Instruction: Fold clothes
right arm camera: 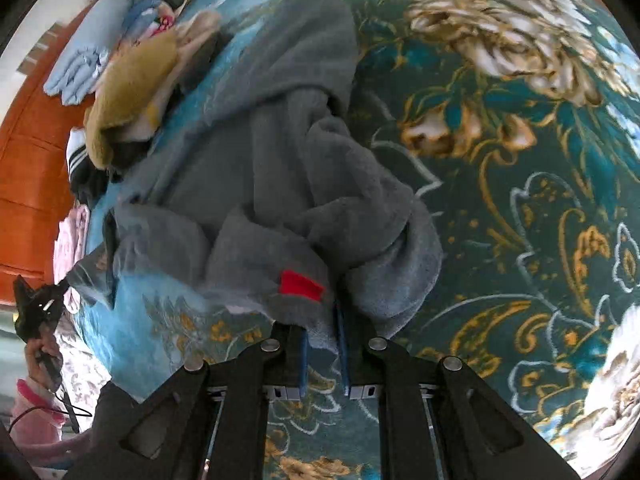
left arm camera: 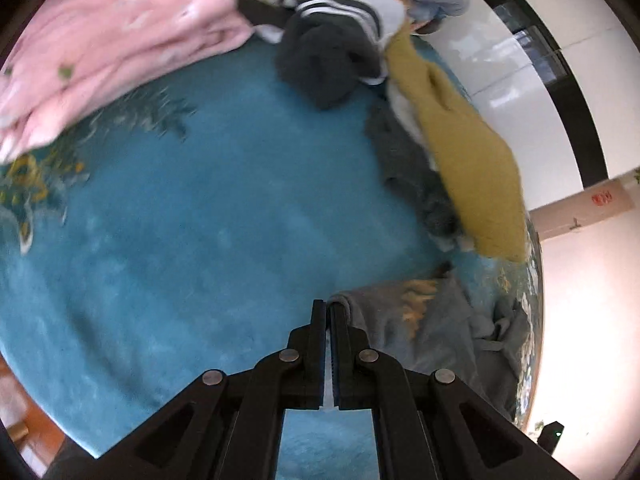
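Observation:
A grey fleece garment (right arm camera: 280, 184) with a red tag (right arm camera: 300, 285) lies crumpled on the teal floral bedspread (right arm camera: 520, 184). My right gripper (right arm camera: 322, 320) is shut on its near edge, with grey cloth between the blue pads. In the left wrist view the same grey garment (left arm camera: 432, 320) lies at the lower right. My left gripper (left arm camera: 329, 308) is shut on a corner of it, jaws almost touching. From the right wrist view the left gripper (right arm camera: 36, 304) shows at the far left, holding the garment's far corner.
A folded pink garment (left arm camera: 112, 40) lies at the upper left. A pile with a dark striped garment (left arm camera: 332, 36), a mustard one (left arm camera: 468, 152) and a dark grey one (left arm camera: 404, 156) lies along the bed's right edge. A light blue folded stack (right arm camera: 100, 44) and a wooden headboard (right arm camera: 28, 160) stand beyond.

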Demonstrator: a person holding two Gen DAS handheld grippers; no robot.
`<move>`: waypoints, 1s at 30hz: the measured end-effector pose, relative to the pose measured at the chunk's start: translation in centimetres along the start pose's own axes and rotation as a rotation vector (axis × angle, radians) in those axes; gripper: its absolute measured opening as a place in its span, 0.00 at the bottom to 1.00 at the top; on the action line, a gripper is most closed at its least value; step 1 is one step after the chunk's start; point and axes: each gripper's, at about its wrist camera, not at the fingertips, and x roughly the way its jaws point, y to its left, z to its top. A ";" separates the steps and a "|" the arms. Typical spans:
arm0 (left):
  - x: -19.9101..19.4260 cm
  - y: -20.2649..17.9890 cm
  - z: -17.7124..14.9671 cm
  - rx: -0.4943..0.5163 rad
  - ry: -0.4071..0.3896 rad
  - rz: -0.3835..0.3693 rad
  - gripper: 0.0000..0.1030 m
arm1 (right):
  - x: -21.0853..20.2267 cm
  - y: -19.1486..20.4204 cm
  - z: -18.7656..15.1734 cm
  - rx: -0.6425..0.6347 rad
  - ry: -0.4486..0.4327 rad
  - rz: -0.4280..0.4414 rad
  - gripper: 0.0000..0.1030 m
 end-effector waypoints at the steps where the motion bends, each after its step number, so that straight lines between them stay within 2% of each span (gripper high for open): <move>1: -0.3 0.0 0.2 -0.008 -0.008 -0.001 0.02 | 1.2 -0.5 -0.5 0.019 0.035 -0.002 0.12; 4: -1.7 -0.2 1.0 -0.023 -0.055 0.015 0.04 | 0.3 0.7 0.5 -0.052 0.025 -0.043 0.15; 6: -2.6 -0.3 1.5 -0.040 -0.072 0.034 0.22 | -0.7 1.8 1.1 -0.109 0.002 -0.069 0.24; 7: -3.0 -0.2 1.6 -0.050 -0.076 0.052 0.41 | -1.3 2.4 1.4 -0.138 -0.010 -0.082 0.39; 8: -3.7 -0.6 1.6 -0.040 -0.091 0.079 0.45 | -1.8 3.0 1.8 -0.167 -0.021 -0.095 0.47; 9: -4.2 -1.2 1.3 -0.006 -0.101 0.088 0.45 | -2.4 3.6 2.1 -0.196 -0.033 -0.108 0.54; 11: -4.6 -3.4 0.4 0.102 -0.103 0.105 0.47 | -3.3 4.7 2.7 -0.243 -0.061 -0.125 0.55; 14: -1.9 -8.3 -2.4 0.334 -0.029 0.148 0.55 | -2.9 6.2 3.7 -0.226 -0.101 -0.085 0.55; 17: 3.0 -12.9 -6.3 0.613 0.066 0.236 0.55 | -1.0 7.3 4.2 -0.173 -0.081 -0.004 0.55; 19: 5.7 -14.4 -8.3 0.739 0.108 0.290 0.55 | 0.4 8.0 3.9 -0.166 -0.052 0.020 0.55; 21: 8.6 -15.3 -9.7 0.851 0.144 0.383 0.55 | 1.5 8.6 3.4 -0.169 -0.023 0.033 0.55; 23: 10.2 -15.4 -10.3 0.935 0.146 0.469 0.52 | 2.0 8.5 2.9 -0.177 -0.002 0.028 0.55; 24: 10.8 -15.4 -10.4 0.972 0.144 0.512 0.48 | 2.0 8.2 2.8 -0.175 0.002 0.020 0.55; 25: 11.3 -15.3 -10.6 1.008 0.141 0.555 0.28 | 2.0 7.8 2.7 -0.165 0.005 0.012 0.55; 26: 11.2 -15.2 -10.3 1.018 0.133 0.573 0.18 | 2.0 7.2 2.7 -0.149 0.006 0.006 0.55; 28: 10.5 -15.1 -9.7 1.011 0.097 0.582 0.11 | 1.7 6.1 2.8 -0.115 0.007 -0.001 0.55; 30: 8.4 -14.7 -8.6 1.014 0.017 0.603 0.11 | 1.7 5.2 3.1 -0.078 0.002 0.000 0.55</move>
